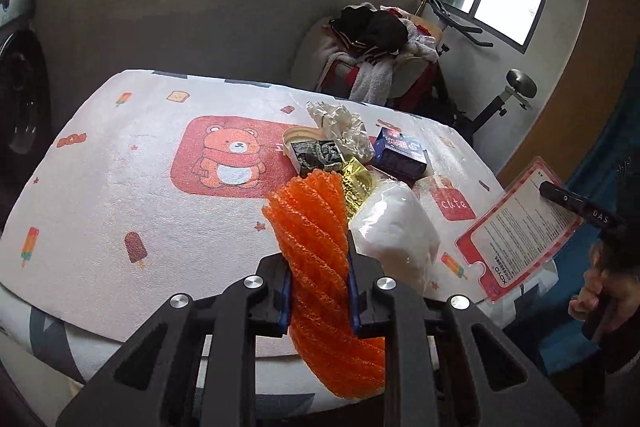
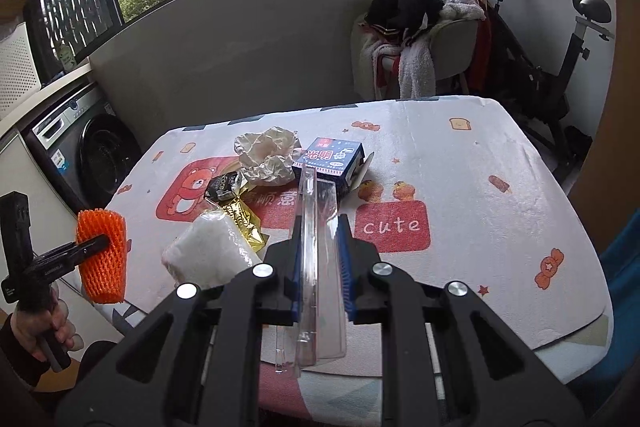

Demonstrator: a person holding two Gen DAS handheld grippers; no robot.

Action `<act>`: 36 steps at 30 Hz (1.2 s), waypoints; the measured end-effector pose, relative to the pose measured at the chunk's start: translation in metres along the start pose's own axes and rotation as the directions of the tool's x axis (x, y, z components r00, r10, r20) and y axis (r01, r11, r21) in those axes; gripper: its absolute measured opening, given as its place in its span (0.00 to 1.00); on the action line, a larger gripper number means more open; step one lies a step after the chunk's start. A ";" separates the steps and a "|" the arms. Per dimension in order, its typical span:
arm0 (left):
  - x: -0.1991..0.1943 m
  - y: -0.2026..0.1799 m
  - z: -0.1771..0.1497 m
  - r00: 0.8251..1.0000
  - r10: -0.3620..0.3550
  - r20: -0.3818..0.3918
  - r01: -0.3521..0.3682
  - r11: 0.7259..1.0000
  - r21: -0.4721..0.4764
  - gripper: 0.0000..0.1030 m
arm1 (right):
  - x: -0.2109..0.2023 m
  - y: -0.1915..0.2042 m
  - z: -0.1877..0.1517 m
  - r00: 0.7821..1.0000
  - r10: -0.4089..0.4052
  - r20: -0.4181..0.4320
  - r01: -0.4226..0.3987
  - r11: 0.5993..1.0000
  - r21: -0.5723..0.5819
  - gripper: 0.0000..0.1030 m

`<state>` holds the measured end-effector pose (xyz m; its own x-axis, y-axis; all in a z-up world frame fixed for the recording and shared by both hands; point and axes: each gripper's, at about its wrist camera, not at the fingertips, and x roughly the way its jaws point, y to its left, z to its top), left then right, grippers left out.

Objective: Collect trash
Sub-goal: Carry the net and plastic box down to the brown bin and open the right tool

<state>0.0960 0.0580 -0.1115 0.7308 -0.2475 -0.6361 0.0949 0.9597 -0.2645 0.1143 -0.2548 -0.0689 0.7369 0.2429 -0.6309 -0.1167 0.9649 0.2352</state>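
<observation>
The left tool (image 1: 318, 291) clamps an orange foam net (image 1: 320, 247); the right tool (image 2: 320, 267) pinches a clear blister pack (image 2: 320, 259) marked "XOYO" above the bench (image 2: 500, 227), whose cover reads "cute".

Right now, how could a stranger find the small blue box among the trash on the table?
Look at the table with the bear-print cloth. In the trash pile at its middle, the blue box lies right of the crumpled paper. Only it is box-shaped, dark blue with white characters.
</observation>
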 end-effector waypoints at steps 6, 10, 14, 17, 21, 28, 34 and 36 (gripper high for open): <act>-0.031 -0.021 -0.030 0.999 -0.034 0.016 0.033 0.999 0.038 0.20 | -0.025 0.019 -0.028 0.999 0.044 -0.024 -0.044 0.999 -0.016 0.18; -0.046 -0.026 -0.048 0.998 -0.053 0.018 0.053 0.997 0.050 0.20 | -0.037 0.036 -0.051 0.994 0.102 -0.042 -0.103 0.994 -0.028 0.18; -0.055 -0.026 -0.065 0.998 -0.055 0.011 0.055 0.997 0.050 0.20 | -0.041 0.053 -0.076 0.986 0.144 -0.079 -0.149 0.987 -0.062 0.18; -0.058 -0.026 -0.075 0.998 -0.056 0.007 0.056 0.997 0.049 0.20 | -0.033 0.066 -0.093 0.977 0.163 -0.135 -0.175 0.980 -0.089 0.18; -0.058 -0.026 -0.084 0.998 -0.058 0.002 0.058 0.997 0.055 0.20 | -0.014 0.082 -0.115 0.958 0.190 -0.214 -0.218 0.969 -0.114 0.18; -0.054 -0.024 -0.093 0.998 -0.068 -0.009 0.069 0.996 0.057 0.20 | 0.023 0.101 -0.150 0.919 0.201 -0.340 -0.256 0.958 -0.125 0.18; -0.049 -0.021 -0.097 0.997 -0.072 -0.022 0.073 0.996 0.052 0.20 | 0.043 0.107 -0.174 0.881 0.214 -0.423 -0.282 0.954 -0.104 0.19; -0.048 -0.021 -0.098 0.997 -0.073 -0.027 0.074 0.996 0.052 0.20 | 0.048 0.110 -0.179 0.861 0.236 -0.452 -0.308 0.947 -0.092 0.21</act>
<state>-0.0070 0.0370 -0.1466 0.7033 -0.3203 -0.6347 0.1837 0.9443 -0.2730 0.0177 -0.1188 -0.2056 0.3059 0.4815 -0.8213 -0.3986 0.8482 0.3488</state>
